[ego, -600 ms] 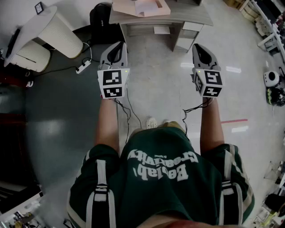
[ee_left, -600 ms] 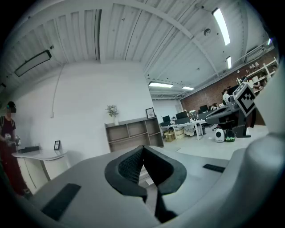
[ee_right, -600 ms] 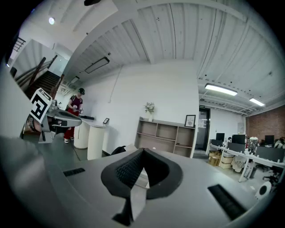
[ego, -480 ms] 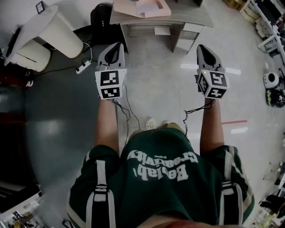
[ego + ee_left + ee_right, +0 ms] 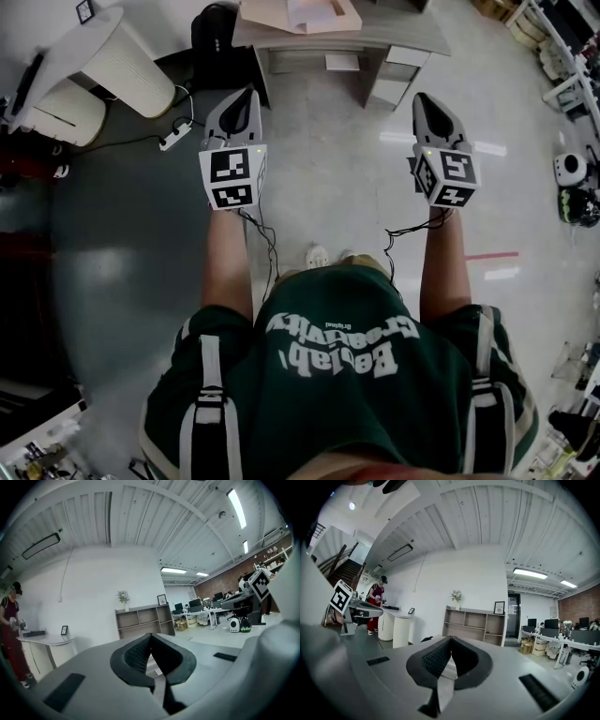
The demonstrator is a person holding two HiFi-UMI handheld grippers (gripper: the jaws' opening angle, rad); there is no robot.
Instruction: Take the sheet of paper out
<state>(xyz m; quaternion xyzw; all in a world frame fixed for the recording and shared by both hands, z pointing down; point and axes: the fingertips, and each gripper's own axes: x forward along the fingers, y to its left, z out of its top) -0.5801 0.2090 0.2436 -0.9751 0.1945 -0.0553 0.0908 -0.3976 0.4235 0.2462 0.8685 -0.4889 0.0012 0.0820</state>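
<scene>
Both sets of jaws are pressed together on nothing. My left hand-held gripper (image 5: 246,94) and right hand-held gripper (image 5: 420,98) hang short of the tabletop (image 5: 394,36). The sheet of paper (image 5: 314,11) seems to lie on the tabletop, inside a tray (image 5: 349,19). I could snag the tray's rim instead.

The left gripper (image 5: 151,635) is seen held level, its dark jaws closed tip to tip with nothing between them. Beyond, a wooden shelf unit (image 5: 144,623) is set against a white wall, topped by a plant (image 5: 123,596) and a framed picture (image 5: 161,599). A person (image 5: 11,634) is seen far left, the right gripper (image 5: 225,603) at right.
</scene>
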